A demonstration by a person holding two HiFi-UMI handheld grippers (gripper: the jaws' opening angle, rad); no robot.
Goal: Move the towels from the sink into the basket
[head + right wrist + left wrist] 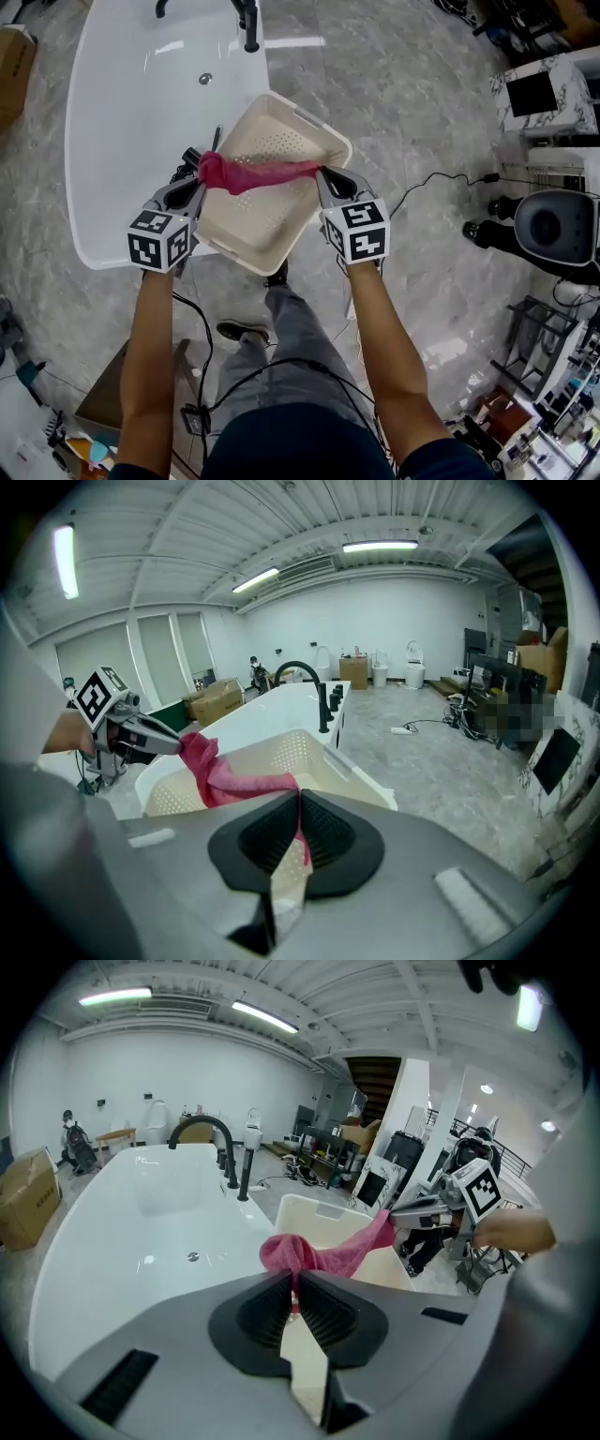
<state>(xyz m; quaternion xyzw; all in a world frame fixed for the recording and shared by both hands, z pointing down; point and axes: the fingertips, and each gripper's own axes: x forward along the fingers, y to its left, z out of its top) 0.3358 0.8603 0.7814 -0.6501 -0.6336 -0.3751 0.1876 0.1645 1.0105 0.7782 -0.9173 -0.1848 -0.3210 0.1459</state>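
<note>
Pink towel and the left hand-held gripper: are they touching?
Touching. The left gripper view shows the left hand-held gripper with its jaws closed on a bunched end of the pink towel.

Bright ceiling tube lights; sharp frames, gripper views bulge at edges.

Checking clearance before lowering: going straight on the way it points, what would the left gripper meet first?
Past the pink towel it grips, the left gripper would likely meet the cream basket, about its near wall; depth is unclear.

One towel, one basket
</note>
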